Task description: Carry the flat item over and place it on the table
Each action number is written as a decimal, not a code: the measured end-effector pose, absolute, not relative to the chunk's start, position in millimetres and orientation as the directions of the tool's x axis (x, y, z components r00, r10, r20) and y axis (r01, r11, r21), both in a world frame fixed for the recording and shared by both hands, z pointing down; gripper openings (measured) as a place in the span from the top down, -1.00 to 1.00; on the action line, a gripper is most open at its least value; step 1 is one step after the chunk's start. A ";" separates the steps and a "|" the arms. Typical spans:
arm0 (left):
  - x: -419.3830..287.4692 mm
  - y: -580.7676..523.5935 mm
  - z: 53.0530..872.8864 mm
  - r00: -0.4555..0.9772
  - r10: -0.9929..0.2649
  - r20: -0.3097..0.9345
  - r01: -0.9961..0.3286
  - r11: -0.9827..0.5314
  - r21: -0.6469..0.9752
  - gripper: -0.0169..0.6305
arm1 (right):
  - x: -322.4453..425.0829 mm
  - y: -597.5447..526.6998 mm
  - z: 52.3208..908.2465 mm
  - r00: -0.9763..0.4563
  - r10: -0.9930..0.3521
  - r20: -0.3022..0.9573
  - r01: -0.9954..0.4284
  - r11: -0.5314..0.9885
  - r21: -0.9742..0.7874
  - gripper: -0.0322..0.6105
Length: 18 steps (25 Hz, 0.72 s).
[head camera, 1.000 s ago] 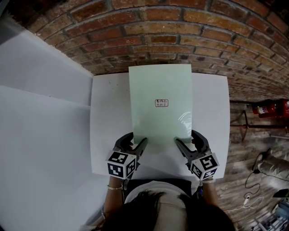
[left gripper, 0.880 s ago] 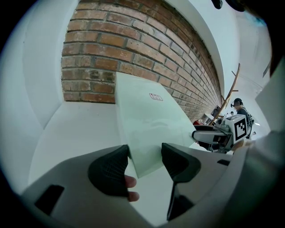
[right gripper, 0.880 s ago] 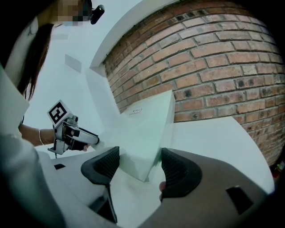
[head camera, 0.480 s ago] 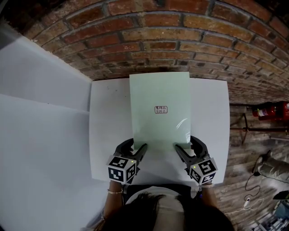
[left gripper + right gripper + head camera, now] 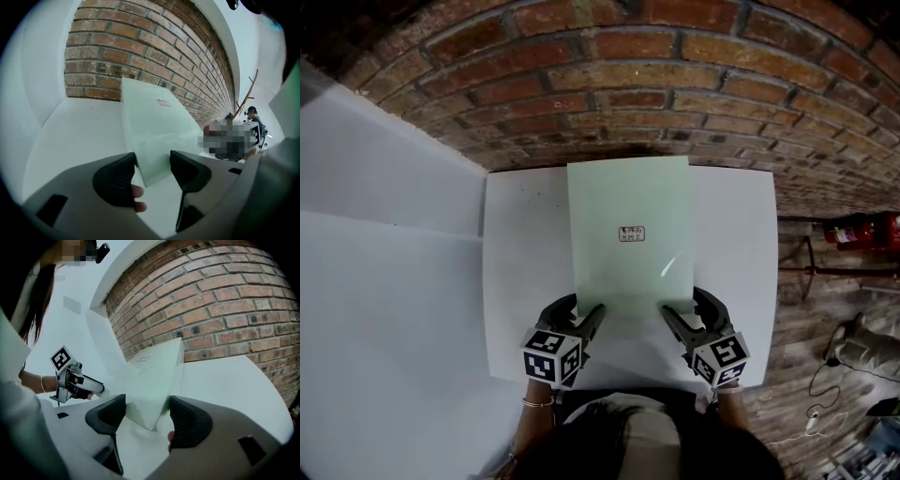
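A pale green flat sheet [image 5: 628,234] with a small label sits over the middle of the white table [image 5: 525,281], its far edge near the brick wall. My left gripper [image 5: 581,306] is at the sheet's near left corner and my right gripper [image 5: 684,306] at its near right corner. In the left gripper view the sheet [image 5: 154,136] has its corner between the jaws of the open left gripper [image 5: 153,161]. In the right gripper view the sheet [image 5: 150,380] reaches into the open right gripper [image 5: 147,408]. I cannot tell whether the near edge rests on the table.
A brick wall [image 5: 628,75] stands just behind the table. White panels [image 5: 384,281] close off the left side. To the right lie a brick floor, a red fire extinguisher [image 5: 862,230] and cables [image 5: 825,375]. The left gripper [image 5: 75,380] shows in the right gripper view.
The sheet and both grippers have sunk toward the table and shifted slightly toward me in the head view. The jaws stand about as wide as before.
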<state>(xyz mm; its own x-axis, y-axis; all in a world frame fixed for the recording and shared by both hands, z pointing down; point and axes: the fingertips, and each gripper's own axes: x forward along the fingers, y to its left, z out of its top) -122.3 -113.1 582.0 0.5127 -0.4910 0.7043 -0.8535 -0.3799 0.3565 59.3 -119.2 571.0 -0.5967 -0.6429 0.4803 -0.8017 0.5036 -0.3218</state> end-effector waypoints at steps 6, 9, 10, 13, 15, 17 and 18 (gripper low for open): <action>-123.1 -114.6 586.8 0.510 -0.482 0.713 -0.855 -0.370 0.362 0.18 | 58.7 -118.4 578.4 -0.599 -0.623 0.503 -0.800 0.493 -0.341 -0.07; -123.2 -115.4 588.9 0.510 -0.477 0.716 -0.856 -0.368 0.364 0.18 | 57.8 -119.6 579.6 -0.599 -0.621 0.506 -0.800 0.490 -0.346 -0.07; -123.2 -115.6 589.8 0.510 -0.476 0.717 -0.856 -0.367 0.365 0.18 | 58.2 -120.4 580.5 -0.597 -0.624 0.504 -0.801 0.489 -0.344 -0.07; -123.6 -116.1 592.1 0.509 -0.471 0.720 -0.856 -0.364 0.367 0.18 | 59.3 -122.0 583.2 -0.595 -0.628 0.501 -0.803 0.490 -0.339 -0.07; -123.4 -116.4 593.3 0.509 -0.469 0.722 -0.856 -0.362 0.368 0.18 | 58.4 -122.5 583.6 -0.598 -0.623 0.504 -0.801 0.489 -0.345 -0.07; -123.1 -116.8 594.6 0.508 -0.466 0.724 -0.857 -0.361 0.369 0.18 | 58.0 -122.9 584.4 -0.600 -0.620 0.506 -0.800 0.488 -0.350 -0.07; -123.0 -117.0 595.3 0.508 -0.465 0.725 -0.857 -0.360 0.369 0.18 | 58.4 -122.6 585.8 -0.599 -0.618 0.509 -0.800 0.487 -0.351 -0.07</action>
